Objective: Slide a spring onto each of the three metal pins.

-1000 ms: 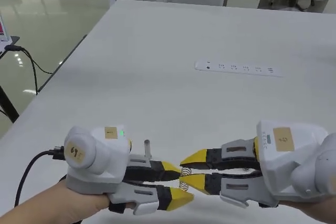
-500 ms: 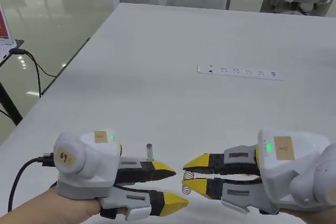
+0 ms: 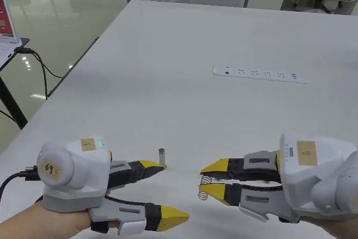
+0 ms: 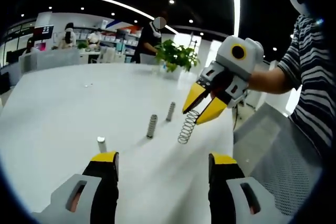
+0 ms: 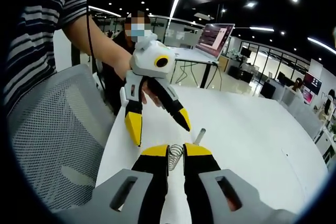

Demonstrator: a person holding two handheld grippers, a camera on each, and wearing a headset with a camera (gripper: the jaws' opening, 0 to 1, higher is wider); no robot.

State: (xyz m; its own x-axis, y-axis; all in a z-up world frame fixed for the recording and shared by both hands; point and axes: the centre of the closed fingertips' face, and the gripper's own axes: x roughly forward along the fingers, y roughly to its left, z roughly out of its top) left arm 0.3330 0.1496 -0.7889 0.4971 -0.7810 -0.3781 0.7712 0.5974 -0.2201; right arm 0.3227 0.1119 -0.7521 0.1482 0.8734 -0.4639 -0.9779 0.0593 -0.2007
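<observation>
The spring [image 4: 185, 128] is pinched at its top end between the tips of the right tool [image 4: 195, 114], which is nearly closed on it. It hangs down from that tool, a bit tilted, over the desk [image 3: 168, 82]. One bare pin [image 4: 101, 144] stands straight up on the desk. A second pin [image 4: 151, 126] and a third pin [image 4: 170, 111] look like they have springs on already. The bare pin is to the left of the spring, just beside the far tip of the left tool [image 3: 174, 190]. That tool is wide open and holds nothing. I think the spring's low end must go over the bare pin's top, then slide down.
</observation>
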